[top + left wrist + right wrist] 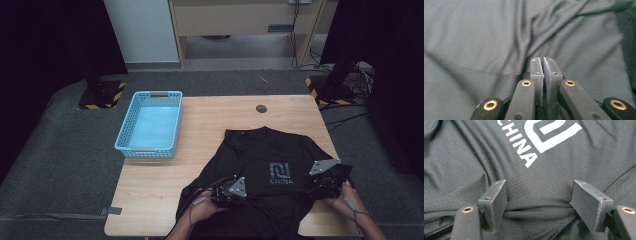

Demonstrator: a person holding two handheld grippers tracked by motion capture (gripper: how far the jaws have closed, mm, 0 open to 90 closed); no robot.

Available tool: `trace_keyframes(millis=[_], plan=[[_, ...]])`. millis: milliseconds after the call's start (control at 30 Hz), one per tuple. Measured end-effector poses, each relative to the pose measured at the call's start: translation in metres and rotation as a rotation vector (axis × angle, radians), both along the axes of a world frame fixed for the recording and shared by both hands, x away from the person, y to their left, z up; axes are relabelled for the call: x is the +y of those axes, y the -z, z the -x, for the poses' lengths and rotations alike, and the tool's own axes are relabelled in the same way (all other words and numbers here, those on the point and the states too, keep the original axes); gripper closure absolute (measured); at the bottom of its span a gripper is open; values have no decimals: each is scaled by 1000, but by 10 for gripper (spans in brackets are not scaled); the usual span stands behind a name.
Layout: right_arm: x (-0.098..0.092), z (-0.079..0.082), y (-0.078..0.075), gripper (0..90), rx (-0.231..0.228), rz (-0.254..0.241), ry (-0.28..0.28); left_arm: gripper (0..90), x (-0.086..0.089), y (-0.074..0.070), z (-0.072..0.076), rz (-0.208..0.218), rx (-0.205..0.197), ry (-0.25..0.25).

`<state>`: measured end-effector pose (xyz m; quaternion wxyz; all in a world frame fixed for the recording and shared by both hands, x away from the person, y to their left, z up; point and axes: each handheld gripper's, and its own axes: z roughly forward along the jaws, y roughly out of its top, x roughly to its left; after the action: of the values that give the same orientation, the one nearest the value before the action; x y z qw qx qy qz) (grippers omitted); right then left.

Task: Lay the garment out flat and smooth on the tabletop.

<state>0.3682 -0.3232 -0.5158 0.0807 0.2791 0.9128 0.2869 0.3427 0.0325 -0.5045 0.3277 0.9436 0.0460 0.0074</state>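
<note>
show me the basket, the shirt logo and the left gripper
basket (126, 134): high view, its left wall
shirt logo (550, 132): right gripper view, white print on the chest
left gripper (542, 60): left gripper view, between the closed fingertips

ur left gripper (231, 192) sits low near u, w/ its two jaws squeezed together, pads (537, 72) almost touching. ur right gripper (325, 180) is off to the side, jaws held wide apart, pads (495, 200) pointing down. both ur forearms come up from the bottom, hands wrapped round the grippers.
</note>
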Motion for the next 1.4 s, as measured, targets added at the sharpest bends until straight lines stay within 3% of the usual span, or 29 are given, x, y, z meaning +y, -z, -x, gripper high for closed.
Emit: trace_keyframes(millis=[500, 667, 833, 967, 1400], plan=[[0, -1, -2, 291, 19, 28, -6, 870, 25, -21, -22, 9, -23, -73], [0, -1, -2, 290, 21, 31, -9, 870, 40, -25, -28, 8, -33, -101], [1, -2, -3, 288, 27, 42, -7, 871, 64, -28, -35, -17, -52, -156], [2, -2, -3, 284, 30, 45, -4, 871, 90, -34, -39, 9, -63, -214], [5, -4, -5, 277, 45, 69, -13, 871, 161, -50, -39, -5, -111, -362]])
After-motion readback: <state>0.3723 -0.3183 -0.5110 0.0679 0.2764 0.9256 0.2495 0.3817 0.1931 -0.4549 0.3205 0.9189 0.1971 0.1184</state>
